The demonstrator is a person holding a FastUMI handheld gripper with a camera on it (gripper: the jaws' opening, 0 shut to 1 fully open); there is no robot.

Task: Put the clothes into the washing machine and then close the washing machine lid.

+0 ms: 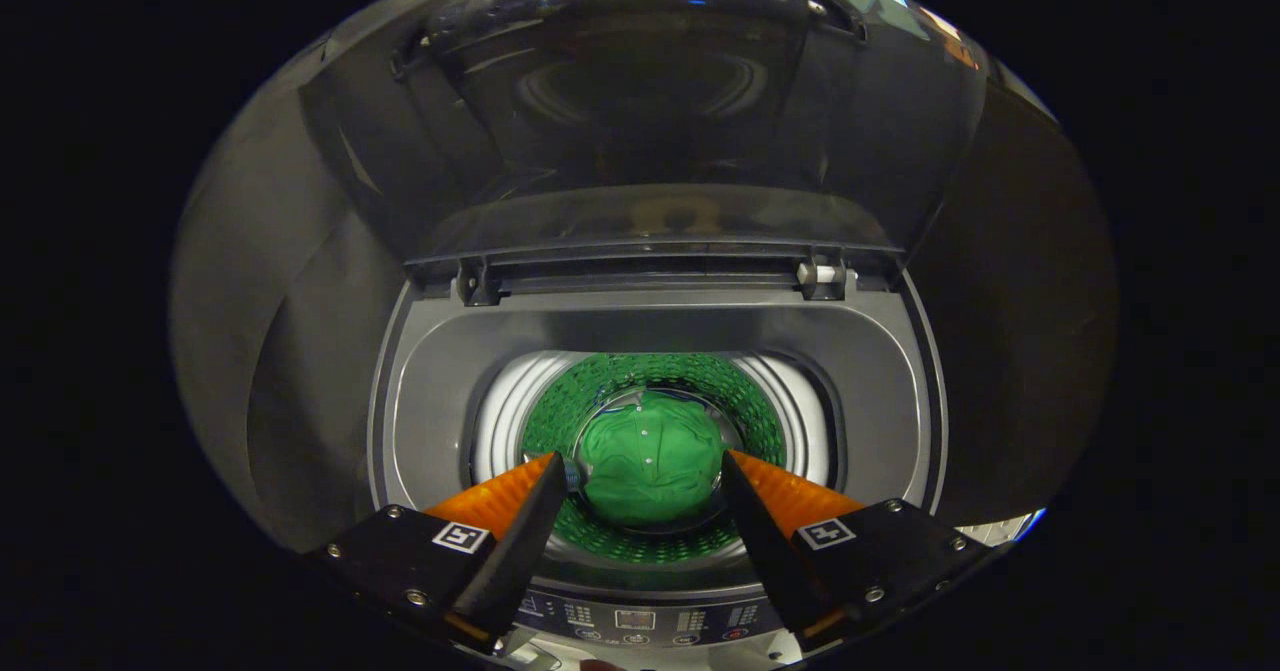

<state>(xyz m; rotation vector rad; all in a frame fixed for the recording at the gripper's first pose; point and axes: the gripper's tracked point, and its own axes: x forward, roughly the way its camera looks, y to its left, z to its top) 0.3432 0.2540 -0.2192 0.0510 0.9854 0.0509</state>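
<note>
I have the tongs [645,476] spread wide and empty above the washer's [655,331] top opening, the two orange fingers [500,496] pointing down into it. Between and beyond the fingertips lies the green garment [650,461], bunched at the bottom of the drum [510,411]. The lid [640,101] stands raised on its hinges at the washer's back edge. The control panel [635,619] runs along the front edge, under the fingers.
</note>
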